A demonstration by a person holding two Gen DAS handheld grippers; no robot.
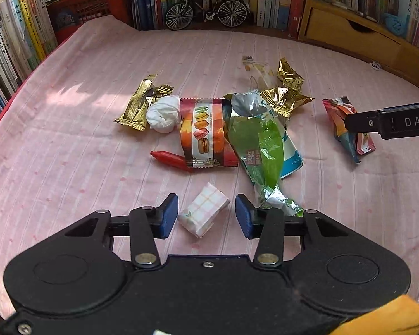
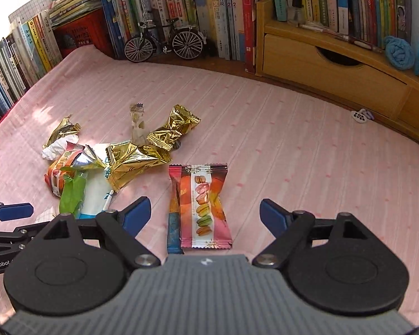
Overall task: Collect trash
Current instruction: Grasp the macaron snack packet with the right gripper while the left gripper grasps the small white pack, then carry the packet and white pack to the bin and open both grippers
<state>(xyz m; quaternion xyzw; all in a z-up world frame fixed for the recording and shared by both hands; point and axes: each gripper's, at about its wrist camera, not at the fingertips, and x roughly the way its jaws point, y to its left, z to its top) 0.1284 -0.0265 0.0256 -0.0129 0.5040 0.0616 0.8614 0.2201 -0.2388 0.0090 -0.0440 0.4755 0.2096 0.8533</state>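
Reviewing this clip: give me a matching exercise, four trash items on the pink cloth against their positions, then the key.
Items:
1. checked paper packet
2. red crayon-like stick
3. white tissue ball
4. lone macaron wrapper

Positions:
A. between the right gripper's open fingers
B. beside a gold wrapper
C. between the left gripper's open fingers
D. partly under the pile's macaron wrapper

Pairs: 1-C, 2-D, 3-B, 4-A

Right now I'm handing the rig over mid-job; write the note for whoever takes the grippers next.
Left gripper: open, straddling the small checked packet, not closed.
Right gripper: open, empty, straddling the macaron wrapper lying apart from the pile.
Pile on the pink cloth: gold wrappers, green wrapper, white tissue, red piece, a second macaron wrapper.
Done: nothing held. Left: everything; no bin in view.
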